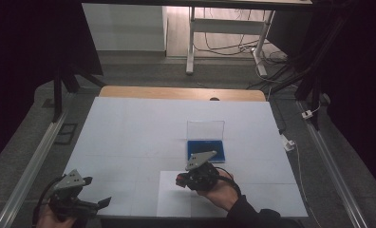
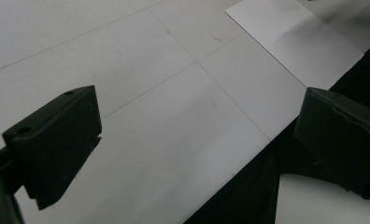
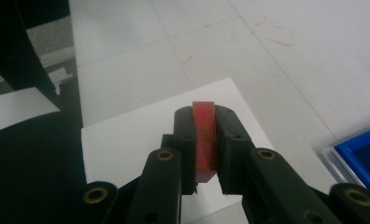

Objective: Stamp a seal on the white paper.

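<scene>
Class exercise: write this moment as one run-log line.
right gripper: shut on red block, above white sheet | left gripper: open, empty, at table edge | blue case: lid open

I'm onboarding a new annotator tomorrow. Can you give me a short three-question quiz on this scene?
1. True or false: the right gripper is shut on a flat red piece.
2. The open box behind the right gripper has a lining of which colour? A green, B blue, C yellow.
3. What lies on the table below the right gripper?

Key: 1 true. 2 B. 3 A white sheet of paper; the left gripper hangs open over the table's near edge.
</scene>
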A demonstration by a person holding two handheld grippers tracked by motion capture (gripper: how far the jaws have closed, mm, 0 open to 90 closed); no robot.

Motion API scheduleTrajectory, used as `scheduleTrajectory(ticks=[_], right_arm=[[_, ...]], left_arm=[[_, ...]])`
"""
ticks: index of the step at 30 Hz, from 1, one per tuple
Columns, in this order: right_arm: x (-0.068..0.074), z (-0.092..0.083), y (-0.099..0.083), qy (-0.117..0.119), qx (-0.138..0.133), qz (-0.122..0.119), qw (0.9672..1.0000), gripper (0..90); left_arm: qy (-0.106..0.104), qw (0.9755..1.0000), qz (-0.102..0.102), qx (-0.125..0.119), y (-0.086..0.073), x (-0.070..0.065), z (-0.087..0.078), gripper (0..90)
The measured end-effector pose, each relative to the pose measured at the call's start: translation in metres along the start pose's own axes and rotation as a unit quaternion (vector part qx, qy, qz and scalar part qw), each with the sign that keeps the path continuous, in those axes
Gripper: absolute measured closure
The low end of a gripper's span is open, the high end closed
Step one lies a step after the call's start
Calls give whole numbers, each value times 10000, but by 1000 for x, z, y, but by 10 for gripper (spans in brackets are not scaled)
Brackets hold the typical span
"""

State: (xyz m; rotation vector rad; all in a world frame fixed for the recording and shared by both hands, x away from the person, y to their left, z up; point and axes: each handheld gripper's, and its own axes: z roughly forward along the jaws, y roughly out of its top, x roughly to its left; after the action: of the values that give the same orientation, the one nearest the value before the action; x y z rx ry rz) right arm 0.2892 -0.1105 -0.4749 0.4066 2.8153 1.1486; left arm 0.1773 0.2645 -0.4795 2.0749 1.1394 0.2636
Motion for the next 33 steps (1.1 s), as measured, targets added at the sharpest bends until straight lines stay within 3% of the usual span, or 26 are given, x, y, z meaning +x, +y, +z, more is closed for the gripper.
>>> scheduleTrajectory(ticks=[7, 14, 25, 33], right_arm=[[10, 15, 2, 97, 73, -170, 9998, 799], [11, 26, -1, 24, 215, -300, 9993, 799], [12, 36, -7, 30, 291, -396, 9988, 800], [12, 36, -11, 6, 181, -402, 9990, 806]], left_arm=[[5, 10000, 7, 1, 0, 0, 0, 7], [-3, 10000, 9, -7, 0, 0, 0, 7], [-5, 10000, 13, -21, 0, 0, 0, 7], [-3, 10000, 22, -12, 0, 0, 0, 7]])
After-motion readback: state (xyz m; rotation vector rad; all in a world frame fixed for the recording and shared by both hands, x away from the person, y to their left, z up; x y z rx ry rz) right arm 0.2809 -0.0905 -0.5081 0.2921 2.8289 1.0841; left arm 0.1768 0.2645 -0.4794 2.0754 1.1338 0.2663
